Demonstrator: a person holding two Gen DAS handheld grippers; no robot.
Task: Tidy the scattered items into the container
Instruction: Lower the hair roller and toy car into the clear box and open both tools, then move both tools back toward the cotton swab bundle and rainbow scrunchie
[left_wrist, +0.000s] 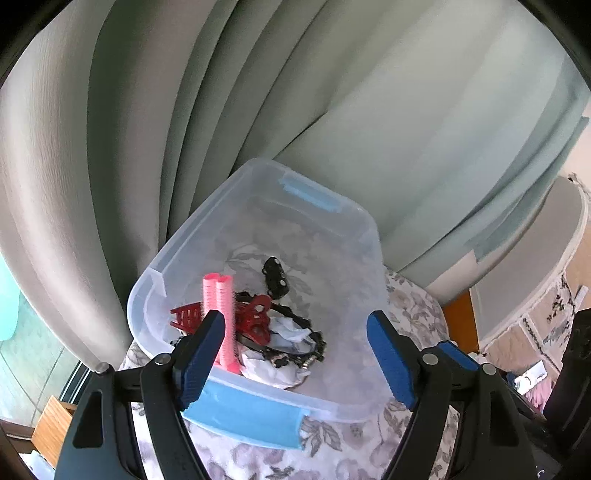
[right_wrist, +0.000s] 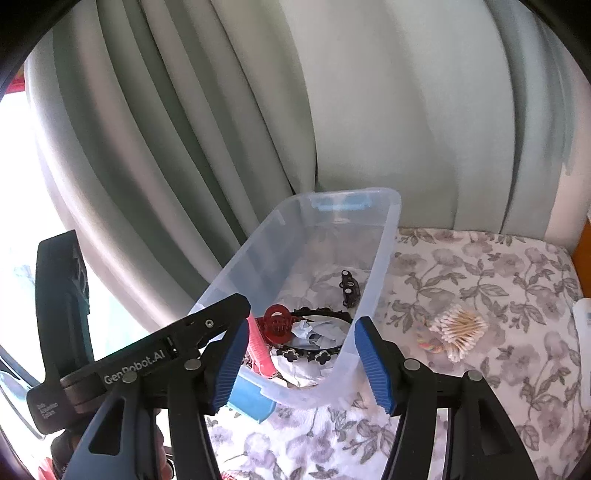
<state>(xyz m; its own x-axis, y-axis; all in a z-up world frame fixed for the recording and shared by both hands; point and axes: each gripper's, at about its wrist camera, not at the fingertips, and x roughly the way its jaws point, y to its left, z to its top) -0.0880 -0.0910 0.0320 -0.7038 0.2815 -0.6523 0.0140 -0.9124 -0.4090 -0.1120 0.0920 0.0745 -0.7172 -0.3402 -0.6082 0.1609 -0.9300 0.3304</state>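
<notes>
Both grippers' jaws gape empty above the container (left_wrist: 192, 236), cotton swabs (right_wrist: 461, 328) outside.

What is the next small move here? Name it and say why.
Probably swing the right gripper to the right, toward the cotton swabs. They lie on the floral cloth outside the clear bin, while the red claw clip and pink rollers are inside. Both grippers look open and empty; the right one seems nearer.
</notes>
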